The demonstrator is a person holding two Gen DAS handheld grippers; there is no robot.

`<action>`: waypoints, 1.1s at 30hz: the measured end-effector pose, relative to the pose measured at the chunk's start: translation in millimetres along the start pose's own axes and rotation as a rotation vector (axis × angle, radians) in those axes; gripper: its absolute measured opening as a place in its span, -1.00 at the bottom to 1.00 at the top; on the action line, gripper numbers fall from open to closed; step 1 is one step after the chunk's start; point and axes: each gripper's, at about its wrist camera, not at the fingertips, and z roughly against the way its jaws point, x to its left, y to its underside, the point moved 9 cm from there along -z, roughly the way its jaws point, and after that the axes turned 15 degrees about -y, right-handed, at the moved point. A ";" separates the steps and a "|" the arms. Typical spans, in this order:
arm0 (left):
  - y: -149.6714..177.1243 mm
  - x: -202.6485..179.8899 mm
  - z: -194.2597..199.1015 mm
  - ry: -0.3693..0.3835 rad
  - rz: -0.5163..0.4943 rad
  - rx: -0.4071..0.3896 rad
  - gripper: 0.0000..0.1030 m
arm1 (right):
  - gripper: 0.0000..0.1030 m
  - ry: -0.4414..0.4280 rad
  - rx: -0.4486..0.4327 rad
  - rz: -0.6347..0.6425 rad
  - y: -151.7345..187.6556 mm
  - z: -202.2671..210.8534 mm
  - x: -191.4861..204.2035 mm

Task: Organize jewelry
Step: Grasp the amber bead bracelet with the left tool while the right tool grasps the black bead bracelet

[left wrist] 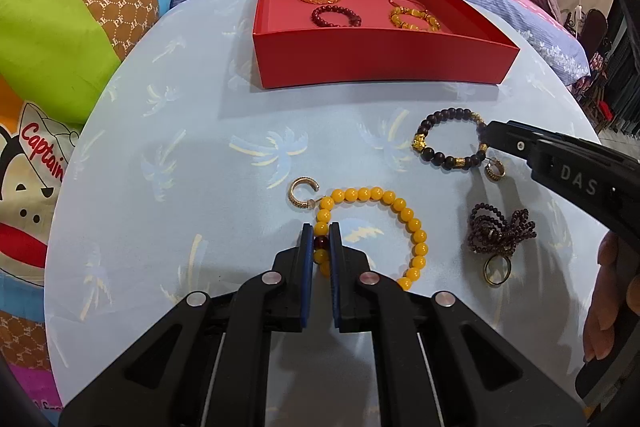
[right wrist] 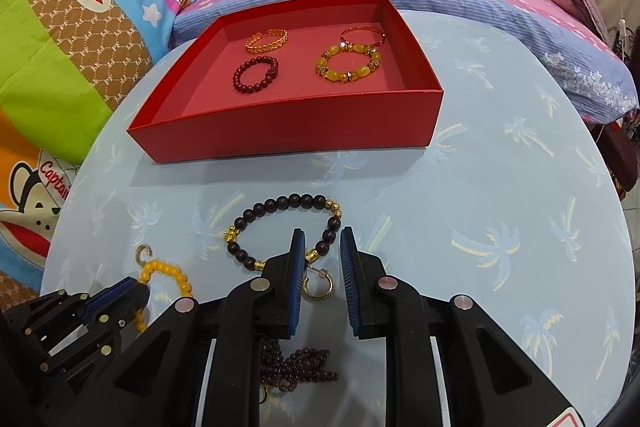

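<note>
A red box [left wrist: 380,57] at the back of the round table holds several bracelets; it also shows in the right wrist view [right wrist: 288,131]. My left gripper [left wrist: 321,233] is shut on the yellow bead bracelet [left wrist: 400,205], which lies on the table. My right gripper [right wrist: 323,241] is open, its jaws on either side of the dark bead bracelet [right wrist: 280,205] with gold charms, also seen in the left wrist view [left wrist: 448,117]. A gold hoop earring [right wrist: 318,283] lies between the right jaws.
Another gold hoop earring [left wrist: 302,193] lies left of the yellow bracelet. A dark beaded strand [left wrist: 500,231] with a ring [left wrist: 496,271] lies at the right. The table has a pale blue palm-print cloth [left wrist: 180,187]. Colourful bedding surrounds the table.
</note>
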 end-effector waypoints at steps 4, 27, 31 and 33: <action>-0.4 0.1 -0.3 0.004 0.002 0.000 -0.86 | -0.63 0.007 0.013 -0.004 2.0 -6.3 -2.6; -5.1 -4.9 5.0 0.035 0.007 0.005 -0.86 | -0.85 -0.008 -0.027 -0.004 7.9 16.5 0.0; -14.5 -4.2 13.9 0.046 0.009 -0.015 -0.86 | -0.85 -0.024 -0.060 -0.006 1.2 32.1 3.8; -19.5 -4.5 18.0 0.046 0.008 -0.026 -0.86 | -0.85 -0.032 -0.073 -0.003 -3.2 38.1 7.2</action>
